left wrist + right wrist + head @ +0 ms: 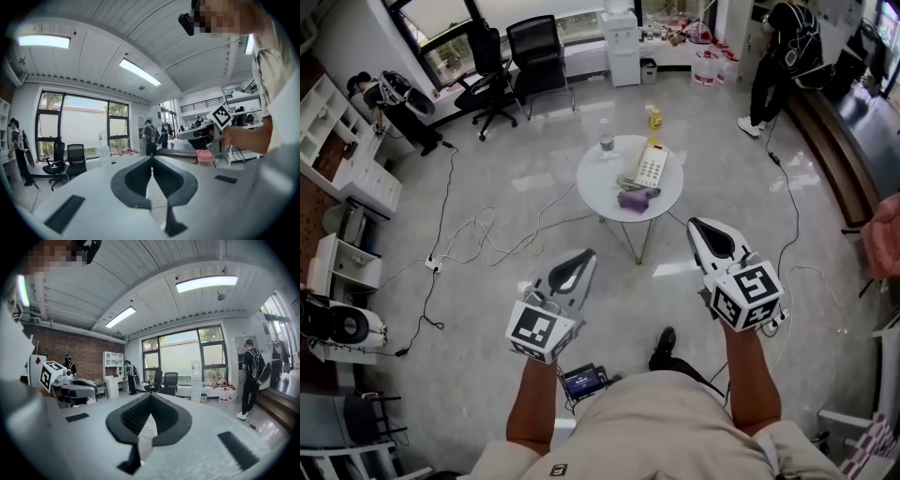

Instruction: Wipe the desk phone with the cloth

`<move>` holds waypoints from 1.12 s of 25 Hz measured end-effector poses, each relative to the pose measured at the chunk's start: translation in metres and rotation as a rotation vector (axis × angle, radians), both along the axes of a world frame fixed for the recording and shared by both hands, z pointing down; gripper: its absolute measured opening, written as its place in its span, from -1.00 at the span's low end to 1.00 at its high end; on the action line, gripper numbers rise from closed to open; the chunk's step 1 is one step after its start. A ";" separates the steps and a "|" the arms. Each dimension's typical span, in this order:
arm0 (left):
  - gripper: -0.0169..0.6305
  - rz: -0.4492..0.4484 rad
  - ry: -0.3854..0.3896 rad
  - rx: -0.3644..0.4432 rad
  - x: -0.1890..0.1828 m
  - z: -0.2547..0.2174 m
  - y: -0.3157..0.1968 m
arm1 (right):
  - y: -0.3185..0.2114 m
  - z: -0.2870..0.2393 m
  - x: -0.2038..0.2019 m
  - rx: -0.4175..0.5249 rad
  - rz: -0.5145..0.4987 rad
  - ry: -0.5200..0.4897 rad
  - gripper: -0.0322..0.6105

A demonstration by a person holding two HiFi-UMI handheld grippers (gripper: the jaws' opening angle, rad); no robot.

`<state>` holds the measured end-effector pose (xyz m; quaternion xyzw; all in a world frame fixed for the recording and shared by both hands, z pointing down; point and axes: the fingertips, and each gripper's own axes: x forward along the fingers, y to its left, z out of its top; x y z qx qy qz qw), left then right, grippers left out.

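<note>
Both grippers are clamped shut with nothing in them, so wiping hasn't started. I'd call this the approach step, since the person is standing well back from the table.

Starting on the left, the left gripper (584, 258) is held out in front, tips aimed up toward the table and angled a bit to the right. Its own view shows the jaws pressed together with only the room beyond them. The bare left forearm (534, 394) runs straight back to the body.

In the middle is the round white table (598, 180). A water bottle (607, 141) stands at its far left edge. The purple cloth (635, 199) lies bunched at the near edge, and the white desk phone (652, 167) sits just behind it, toward the centre and right. They look like they're touching, but I can't tell for sure from here. A small yellow bottle (654, 119) stands at the far edge.

On the right, the right gripper (697, 227) is shut the same way and empty, and it sits a bit further forward than the left. Its view looks out about level across the room, so neither gripper is tipped down at the table.

For the next move, I'd guess they need to close the gap to the table, open one set of jaws, drop the tips onto that cloth at the near edge and pinch it. The other gripper will probably need to brace the phone, because it looks light enough to skate around when rubbed.
</note>
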<state>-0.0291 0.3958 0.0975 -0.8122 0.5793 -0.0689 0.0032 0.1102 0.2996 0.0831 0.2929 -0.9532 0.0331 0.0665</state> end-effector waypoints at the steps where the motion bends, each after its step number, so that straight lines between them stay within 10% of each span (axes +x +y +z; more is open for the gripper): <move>1: -0.91 -0.009 -0.001 -0.006 0.000 0.001 -0.010 | -0.011 0.001 0.000 -0.003 -0.006 -0.002 -0.92; 28: -0.91 -0.011 -0.058 -0.074 0.036 0.008 -0.196 | -0.193 0.032 0.033 -0.087 -0.028 -0.064 -0.92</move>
